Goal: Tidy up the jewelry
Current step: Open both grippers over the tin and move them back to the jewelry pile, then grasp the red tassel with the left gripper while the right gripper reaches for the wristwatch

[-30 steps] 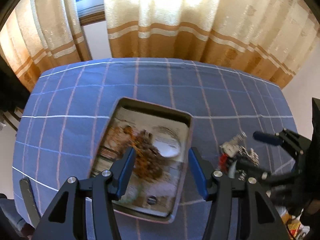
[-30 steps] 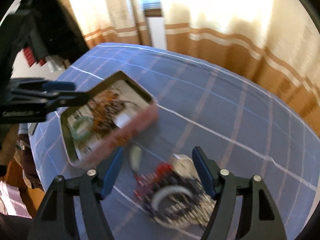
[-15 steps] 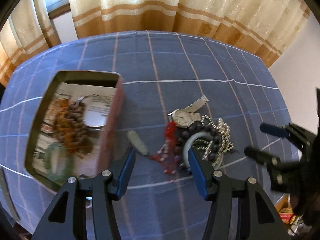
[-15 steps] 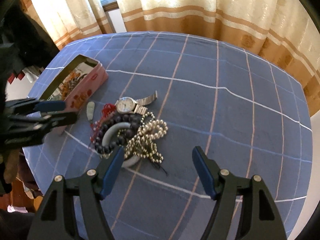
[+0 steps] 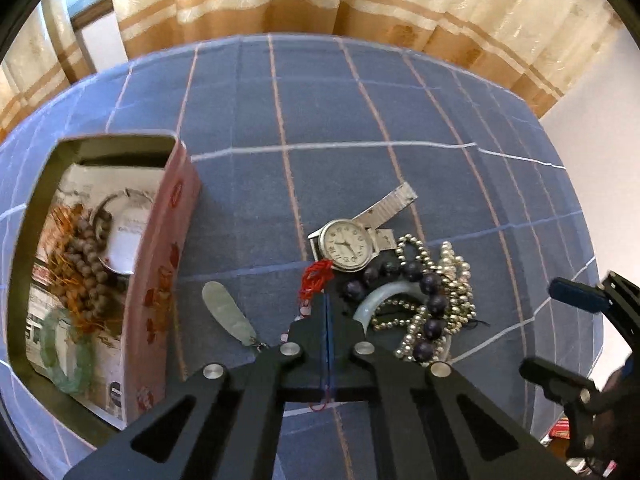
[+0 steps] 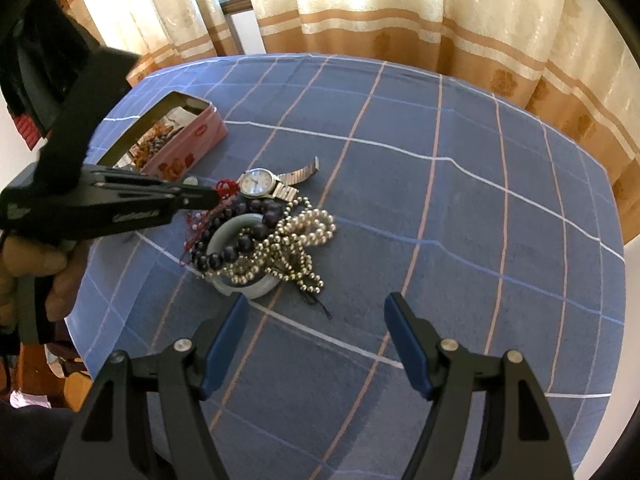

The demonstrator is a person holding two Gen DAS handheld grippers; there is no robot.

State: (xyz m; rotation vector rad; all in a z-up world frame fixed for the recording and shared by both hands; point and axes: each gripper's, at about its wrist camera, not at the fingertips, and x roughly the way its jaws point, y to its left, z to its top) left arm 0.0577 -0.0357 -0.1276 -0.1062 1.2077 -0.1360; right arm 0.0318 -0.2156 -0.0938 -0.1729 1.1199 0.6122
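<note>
A jewelry pile lies on the blue checked table: a silver wristwatch (image 5: 347, 243), dark bead bracelet (image 5: 430, 304), pale jade bangle (image 5: 374, 304), pearl strand (image 5: 456, 280) and a red-cord bead string (image 5: 316, 278) with a pale pendant (image 5: 228, 314). My left gripper (image 5: 326, 300) is shut on the red cord at the pile's left edge; it also shows in the right wrist view (image 6: 214, 196). My right gripper (image 6: 316, 316) is open and empty, just short of the pile (image 6: 264, 240). The pink tin (image 5: 160, 272) at the left holds brown beads (image 5: 86, 256) and a green bangle (image 5: 66, 354).
Beige and tan curtains (image 6: 400, 20) hang behind the table. The table edge (image 6: 616, 220) drops off at the right and near left. The tin also shows in the right wrist view (image 6: 188, 140), left of the pile.
My left gripper swung right from the tin to the pile, came in close and shut on the red cord. My right gripper stayed open, aimed at the pile.
</note>
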